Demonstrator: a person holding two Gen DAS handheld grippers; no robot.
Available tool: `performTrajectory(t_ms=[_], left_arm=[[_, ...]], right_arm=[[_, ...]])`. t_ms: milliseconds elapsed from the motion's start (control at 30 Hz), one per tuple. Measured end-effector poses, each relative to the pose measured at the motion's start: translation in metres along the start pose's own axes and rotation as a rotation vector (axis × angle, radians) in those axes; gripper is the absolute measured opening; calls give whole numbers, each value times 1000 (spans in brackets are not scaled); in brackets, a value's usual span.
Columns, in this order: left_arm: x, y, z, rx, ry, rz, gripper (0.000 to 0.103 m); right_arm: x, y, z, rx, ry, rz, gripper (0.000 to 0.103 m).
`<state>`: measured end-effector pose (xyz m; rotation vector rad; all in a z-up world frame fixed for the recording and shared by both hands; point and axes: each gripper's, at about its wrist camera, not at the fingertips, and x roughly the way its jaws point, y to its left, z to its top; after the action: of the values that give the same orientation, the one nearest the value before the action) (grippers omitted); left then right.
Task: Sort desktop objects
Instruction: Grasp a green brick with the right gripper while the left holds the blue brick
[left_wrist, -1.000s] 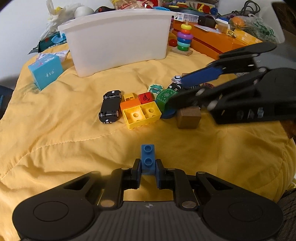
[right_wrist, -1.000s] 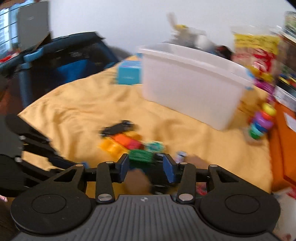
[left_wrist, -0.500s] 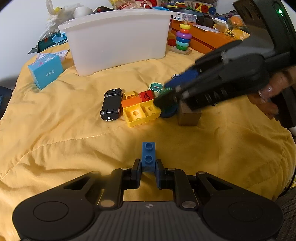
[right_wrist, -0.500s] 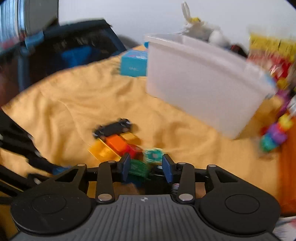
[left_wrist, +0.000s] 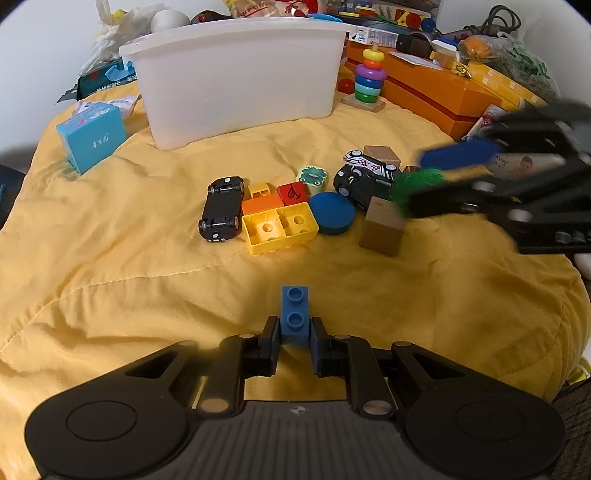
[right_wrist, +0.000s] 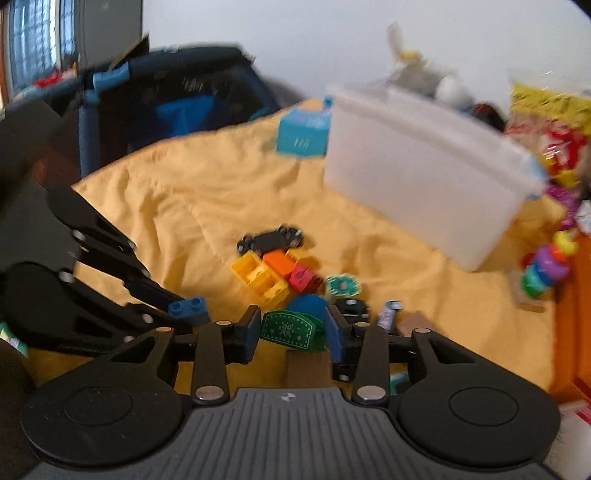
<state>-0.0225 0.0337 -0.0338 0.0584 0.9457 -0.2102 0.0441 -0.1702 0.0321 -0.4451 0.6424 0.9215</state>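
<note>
Between the right gripper's (right_wrist: 291, 328) blue pads sits a green arch-shaped block (right_wrist: 291, 329) with a pale snowflake print, clamped and held just above the wooden block (left_wrist: 382, 226). Lower down, the left gripper (left_wrist: 294, 341) is closed tight on a small blue two-stud brick (left_wrist: 294, 314) over the yellow blanket (left_wrist: 110, 258).
</note>
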Motion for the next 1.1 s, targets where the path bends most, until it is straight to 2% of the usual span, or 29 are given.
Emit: performTrajectory(t_ms=[67,167,200,300,433,533,733,800,833,867,967,1033,1100], left_arm=[[0,0,1,-7,-1,-1,18],[2,0,2,-20,-1,-4,19],[2,0,3,-26,0,-5,19],[4,0,6,-56,5,-20,21],[4,0,7,-69,6,-27,26],[5,1,7,-67,2,-23,26],[6,-1,9,-63,-2,-17,26],[6,-1,9,-61,-2,-16,26],[6,-1,8,-63,-2,-17,26],[6,-1,9,-64,-2,-17,26],[6,-2,9,-52,1,-16,23],[2,-2,11,-44,1,-22,17],[-6,-3,16,-33,-25,-20,17]], right_arm=[[-11,-6,-13,65,-3,-30,41],[-18,-17,-42,158,-53,-21,41],[-17,-16,-49,140,-59,-28,41],[-4,-11,-65,102,45,-25,41],[-13,-13,-71,92,70,5,44],[-18,-19,-70,102,76,33,46],[-18,-20,-72,59,45,13,54],[-12,-20,-73,51,53,28,63],[-9,-20,-73,49,55,37,64],[-7,-20,-74,51,59,41,62],[0,-20,-73,79,83,63,45],[-3,-17,-70,79,83,57,44],[-12,-17,-63,73,55,50,44]])
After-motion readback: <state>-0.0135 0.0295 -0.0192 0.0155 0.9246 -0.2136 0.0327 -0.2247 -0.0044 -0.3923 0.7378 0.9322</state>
